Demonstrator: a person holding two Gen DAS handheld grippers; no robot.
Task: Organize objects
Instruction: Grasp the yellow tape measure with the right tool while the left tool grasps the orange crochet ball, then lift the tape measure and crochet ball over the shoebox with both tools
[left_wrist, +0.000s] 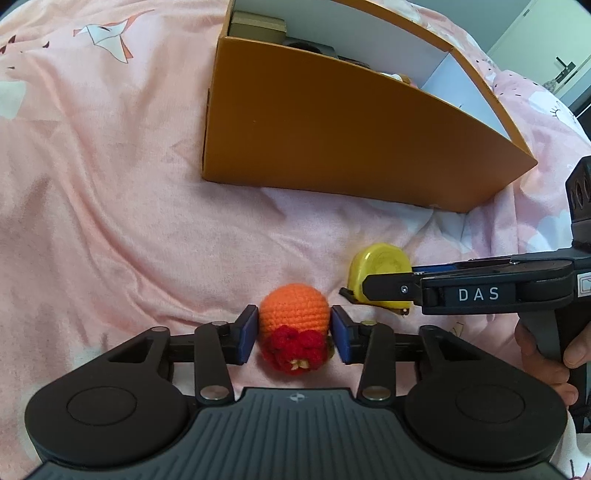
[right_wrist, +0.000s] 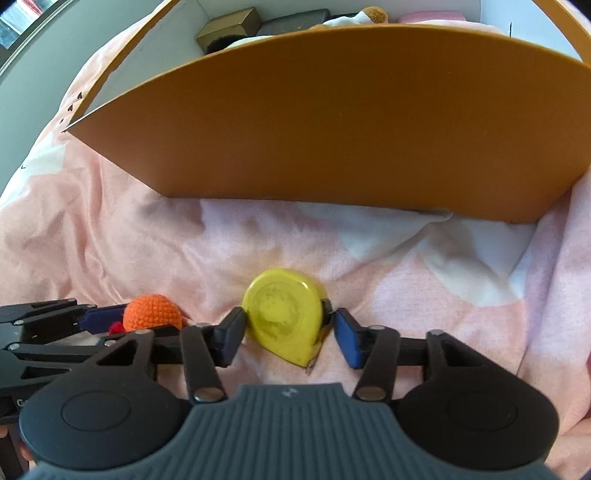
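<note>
Left tongs (left_wrist: 294, 334): pads flank knit ball (left_wrist: 294, 314) on bed (left_wrist: 110, 221), just short of contact; close gently.
Right tongs (right_wrist: 288, 334): part-open astride tape (right_wrist: 284, 314); left pad touching.
Box (left_wrist: 332, 147): 12 o'clock; lift over wall.

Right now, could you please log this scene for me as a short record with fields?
surface: pink bedsheet
container: orange box, open top, several items inside
left tool: around crochet toy, left pad touching, right pad narrowly apart
right tool: around yellow tape measure, right pad not touching
item positions: both on the sheet, in front of the box
</note>
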